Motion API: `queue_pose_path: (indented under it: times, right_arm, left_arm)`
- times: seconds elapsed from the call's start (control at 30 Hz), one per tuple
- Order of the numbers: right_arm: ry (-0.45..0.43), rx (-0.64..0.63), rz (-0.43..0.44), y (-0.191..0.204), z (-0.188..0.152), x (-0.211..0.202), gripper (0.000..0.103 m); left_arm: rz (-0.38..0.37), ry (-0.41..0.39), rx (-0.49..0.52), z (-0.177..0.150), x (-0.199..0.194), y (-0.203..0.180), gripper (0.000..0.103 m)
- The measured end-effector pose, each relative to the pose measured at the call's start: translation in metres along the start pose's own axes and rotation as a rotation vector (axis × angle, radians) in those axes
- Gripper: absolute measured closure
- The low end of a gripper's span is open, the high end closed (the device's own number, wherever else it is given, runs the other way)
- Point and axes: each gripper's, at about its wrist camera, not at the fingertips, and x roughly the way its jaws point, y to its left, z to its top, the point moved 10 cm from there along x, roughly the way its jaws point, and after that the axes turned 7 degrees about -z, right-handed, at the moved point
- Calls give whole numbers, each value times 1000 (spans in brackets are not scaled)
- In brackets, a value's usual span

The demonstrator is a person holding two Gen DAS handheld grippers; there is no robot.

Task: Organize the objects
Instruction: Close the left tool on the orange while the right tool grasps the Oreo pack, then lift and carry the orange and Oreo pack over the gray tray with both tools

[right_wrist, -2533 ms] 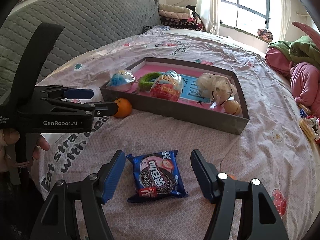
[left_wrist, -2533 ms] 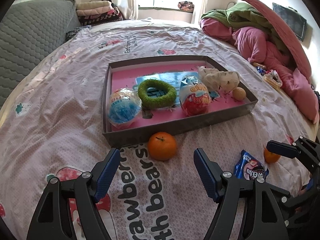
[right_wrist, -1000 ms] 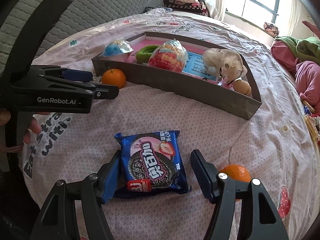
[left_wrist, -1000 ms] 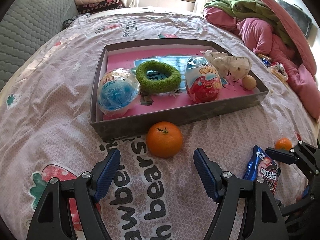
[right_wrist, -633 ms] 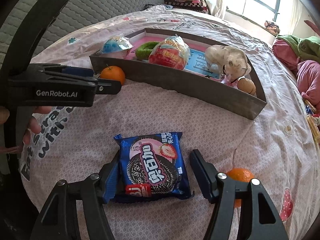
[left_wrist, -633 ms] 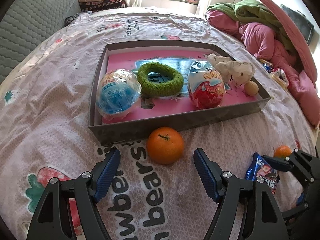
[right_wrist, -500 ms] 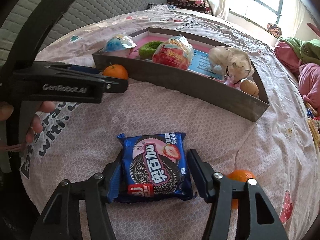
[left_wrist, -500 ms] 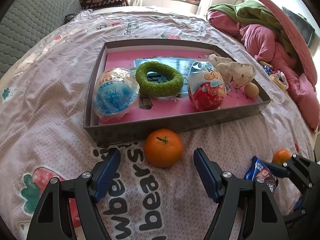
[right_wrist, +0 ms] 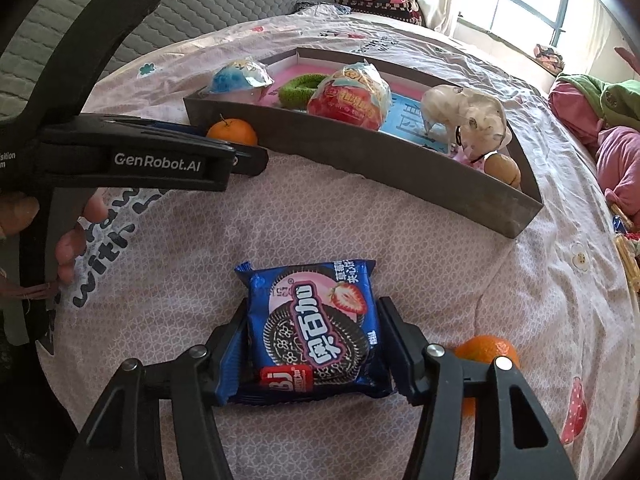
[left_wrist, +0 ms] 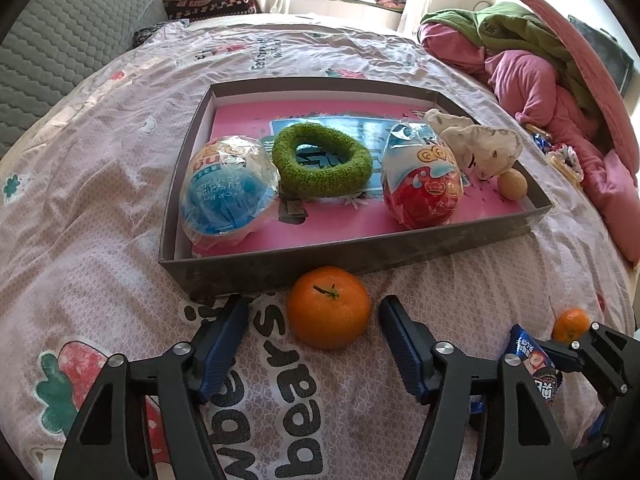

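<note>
A grey box [left_wrist: 360, 258] with a pink floor lies on the bed; it also shows in the right wrist view [right_wrist: 400, 160]. It holds a blue wrapped ball [left_wrist: 228, 196], a green ring [left_wrist: 322, 162], a red wrapped egg [left_wrist: 424, 188], a white plush [left_wrist: 480, 144] and a small tan ball [left_wrist: 512, 185]. An orange [left_wrist: 328, 306] lies in front of the box, between the tips of my open left gripper [left_wrist: 312, 322]. My right gripper [right_wrist: 312, 336] has closed against both sides of a blue cookie packet [right_wrist: 316, 328] lying on the sheet.
A second, smaller orange [right_wrist: 486, 350] lies just right of the right gripper. Piled pink and green bedding [left_wrist: 540, 60] is at the far right, a grey headboard [left_wrist: 60, 40] at the left. The pink printed sheet [left_wrist: 100, 200] surrounds the box.
My right gripper has moved forward and narrowed until its pads touch the cookie packet. My left gripper has moved closer to the orange, still open.
</note>
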Motion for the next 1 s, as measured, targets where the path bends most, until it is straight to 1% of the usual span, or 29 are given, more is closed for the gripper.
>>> queue_pose_path:
  times: [0.13,0.2,0.37,0.5,0.67,0.87,1.0]
  right_arm:
    - [3,4,-1,0,0,0,43]
    - [2,2,-2,0,-1,0,44]
    - [-9,8,4,0,-1,-2,48]
    - [-22,0,-4,0,1,-4,51]
    - [-42,-7,-10,2,4,-7,52]
    - [-83,24,41,2,12,-17,52]
    - [-121,48,55,0,19,-25,52]
  left_arm:
    - [3,-1,6,0,0,-1,45]
    - [-2,-1,10,0,0,-3,51]
    - [-20,-1,19,-1,0,-7,64]
    - [-22,-3,18,-1,-1,-8,64]
    - [-36,-4,0,-1,-3,-7,64]
    - [-62,-14,-12,1,-10,-12,64]
    - [-77,-32,1,3,-19,-20,64]
